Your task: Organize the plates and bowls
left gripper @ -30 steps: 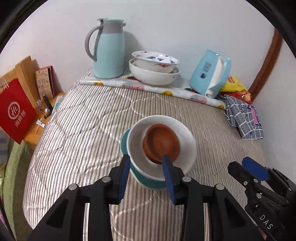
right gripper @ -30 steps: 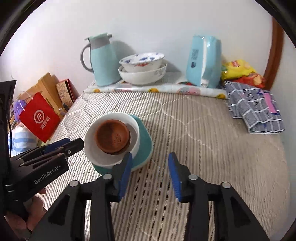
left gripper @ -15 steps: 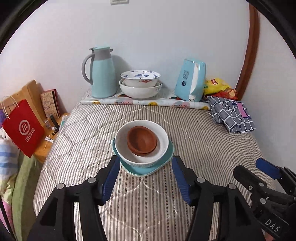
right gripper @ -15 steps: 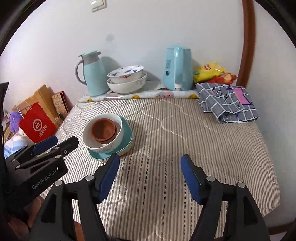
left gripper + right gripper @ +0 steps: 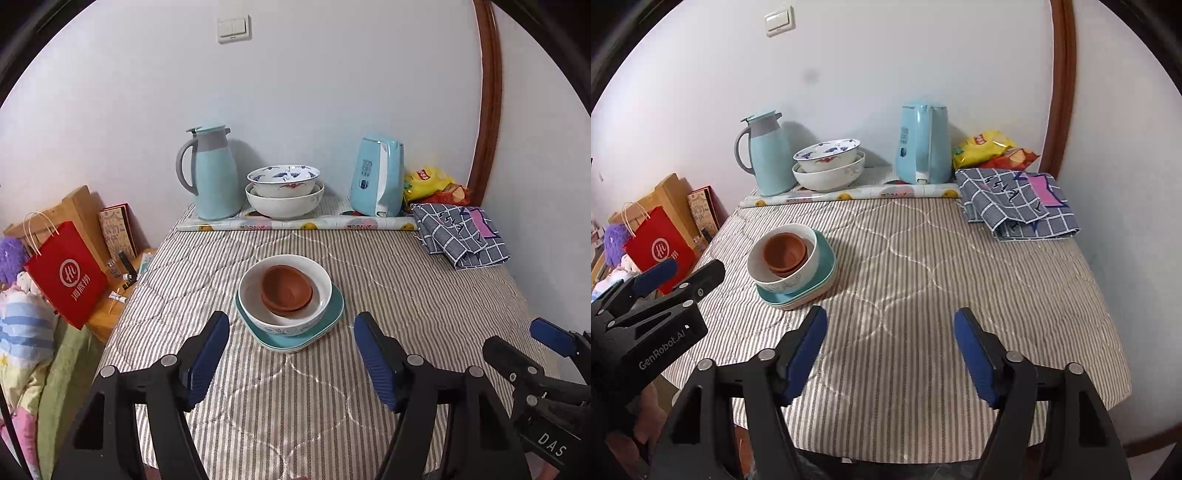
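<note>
On the striped quilted table stands a stack: brown bowls (image 5: 286,290) (image 5: 785,251) nested in a white bowl (image 5: 251,295) (image 5: 809,264), on teal plates (image 5: 334,306) (image 5: 825,264). At the back wall two more bowls are nested, a blue-patterned bowl (image 5: 283,180) (image 5: 827,154) inside a plain white bowl (image 5: 284,203) (image 5: 829,177). My left gripper (image 5: 291,347) hangs short of the stack, its jaws opening, nothing between them. My right gripper (image 5: 890,343) is to the right of the stack over bare cloth, jaws opening and empty.
A pale blue jug (image 5: 212,173) and a blue kettle (image 5: 380,175) flank the back bowls, behind a rolled printed sheet (image 5: 295,223). A folded checked cloth (image 5: 461,236) and snack bags (image 5: 430,182) lie back right. A red paper bag (image 5: 66,275) stands left of the table.
Both grippers have pulled back and up from the stack and their jaws have spread wide. The left jaws, earlier at the white bowl's near rim, are now apart from it.
</note>
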A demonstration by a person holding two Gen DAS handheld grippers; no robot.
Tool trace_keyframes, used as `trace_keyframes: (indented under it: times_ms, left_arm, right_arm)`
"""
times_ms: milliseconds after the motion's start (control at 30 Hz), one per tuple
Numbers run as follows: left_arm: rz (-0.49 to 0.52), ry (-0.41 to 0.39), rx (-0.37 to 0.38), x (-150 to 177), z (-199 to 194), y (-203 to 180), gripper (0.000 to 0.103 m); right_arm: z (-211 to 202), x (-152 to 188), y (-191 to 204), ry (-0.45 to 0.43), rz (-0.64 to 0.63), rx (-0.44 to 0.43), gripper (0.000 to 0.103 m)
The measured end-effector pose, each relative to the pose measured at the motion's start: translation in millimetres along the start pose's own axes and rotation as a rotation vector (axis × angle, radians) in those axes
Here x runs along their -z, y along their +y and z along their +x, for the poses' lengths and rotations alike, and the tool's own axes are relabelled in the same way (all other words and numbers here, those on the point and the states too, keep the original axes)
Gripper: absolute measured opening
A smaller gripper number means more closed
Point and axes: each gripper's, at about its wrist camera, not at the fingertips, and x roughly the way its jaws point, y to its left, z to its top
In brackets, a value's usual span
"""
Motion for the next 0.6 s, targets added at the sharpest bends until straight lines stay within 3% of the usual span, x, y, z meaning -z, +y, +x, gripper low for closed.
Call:
trace_keyframes:
  times_ms: [233, 600]
  left_arm:
    - [-0.008, -0.009, 0.006, 1.1, -6.6, 1.1, 0.069]
    - [-0.004, -0.017, 0.012, 2.0, -11.0, -1.1, 0.069]
  right_arm:
    - [-7.7, 2.1, 1.6, -0.028, -0.015, 0.023, 0.09]
    - [-11.4, 1.3, -1.2, -0.028, 0.016, 0.021, 0.091]
